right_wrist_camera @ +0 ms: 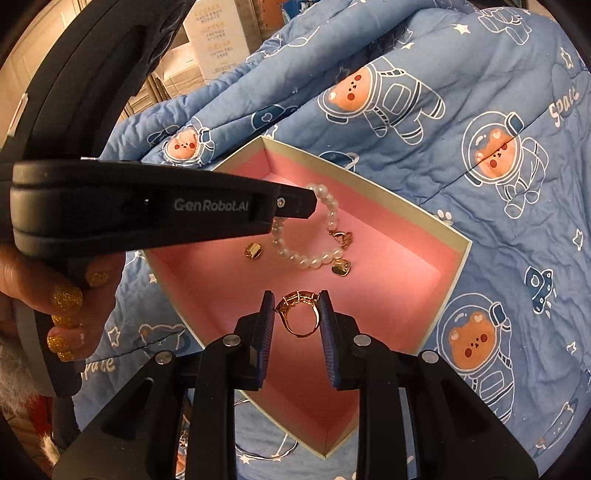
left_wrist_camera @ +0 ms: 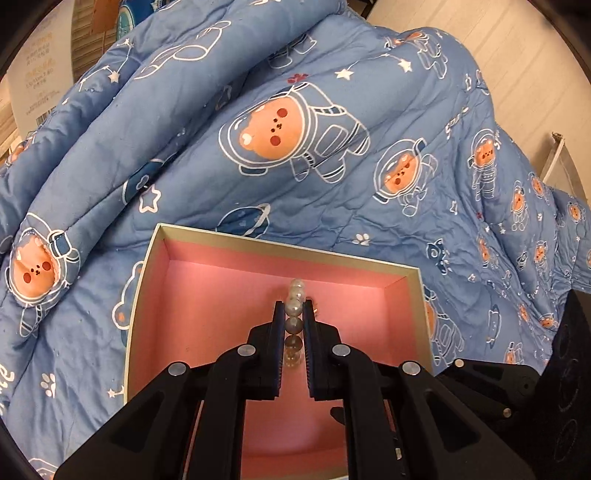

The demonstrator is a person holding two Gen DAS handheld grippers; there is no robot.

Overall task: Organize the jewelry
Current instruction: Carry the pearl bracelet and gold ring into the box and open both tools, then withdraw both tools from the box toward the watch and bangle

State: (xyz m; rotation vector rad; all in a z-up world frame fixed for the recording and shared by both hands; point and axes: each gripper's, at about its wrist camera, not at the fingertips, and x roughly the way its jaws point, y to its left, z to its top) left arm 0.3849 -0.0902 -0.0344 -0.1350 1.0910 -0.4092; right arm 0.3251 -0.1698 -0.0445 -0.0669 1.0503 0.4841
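Observation:
An open box with a pink lining point(left_wrist_camera: 221, 295) point(right_wrist_camera: 406, 251) lies on a blue quilt. My left gripper point(left_wrist_camera: 294, 308) is shut on a pearl bracelet point(left_wrist_camera: 294, 306) over the box. In the right wrist view the left gripper point(right_wrist_camera: 310, 201) comes in from the left, and the bracelet point(right_wrist_camera: 314, 258) hangs from it down onto the box floor, with a gold clasp point(right_wrist_camera: 341, 236). My right gripper point(right_wrist_camera: 297, 301) is shut on a gold ring point(right_wrist_camera: 299, 314) above the box's near part. Two gold earrings point(right_wrist_camera: 253, 251) point(right_wrist_camera: 340, 266) lie in the box.
The blue quilt with astronaut bears point(left_wrist_camera: 295, 129) point(right_wrist_camera: 480, 147) covers the whole surface around the box. Cardboard boxes point(right_wrist_camera: 214, 33) stand behind it. A thin chain point(right_wrist_camera: 266, 452) lies on the quilt by the box's near corner.

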